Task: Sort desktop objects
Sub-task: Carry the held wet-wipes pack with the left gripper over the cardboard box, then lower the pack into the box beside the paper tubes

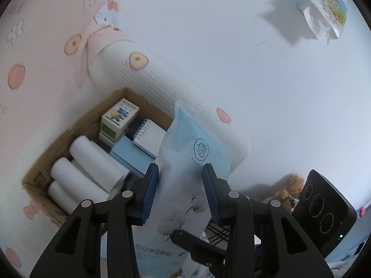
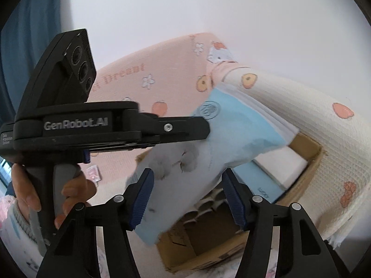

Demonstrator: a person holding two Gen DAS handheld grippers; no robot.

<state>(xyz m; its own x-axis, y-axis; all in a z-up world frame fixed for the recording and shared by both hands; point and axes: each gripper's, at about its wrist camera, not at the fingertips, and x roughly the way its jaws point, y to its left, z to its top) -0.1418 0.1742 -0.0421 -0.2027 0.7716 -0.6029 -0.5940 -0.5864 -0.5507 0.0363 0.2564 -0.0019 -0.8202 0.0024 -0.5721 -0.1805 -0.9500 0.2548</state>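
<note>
A soft pack of cotton tissues (image 1: pixel 185 153), pale blue at the top and white with cotton flowers below, hangs tilted over an open cardboard box (image 1: pixel 76 125). My left gripper (image 1: pixel 180 169) is shut on it, a blue pad pressed to each side. In the right wrist view the same pack (image 2: pixel 185 180) fills the gap of my right gripper (image 2: pixel 186 173), whose pads touch its lower part. There the left gripper (image 2: pixel 204 127) reaches in from the left onto the pack's upper half, with a person's hand (image 2: pixel 25 190) on its handle.
The box (image 2: pixel 313 169) holds white rolls (image 1: pixel 88 164), a spiral notepad (image 1: pixel 150 136), small cartons (image 1: pixel 118 115) and a blue box (image 1: pixel 129 155). A pink and cream printed blanket (image 1: pixel 46 58) surrounds it. A snack packet (image 1: pixel 324 11) lies far right; a teddy bear (image 1: pixel 292 187) sits low right.
</note>
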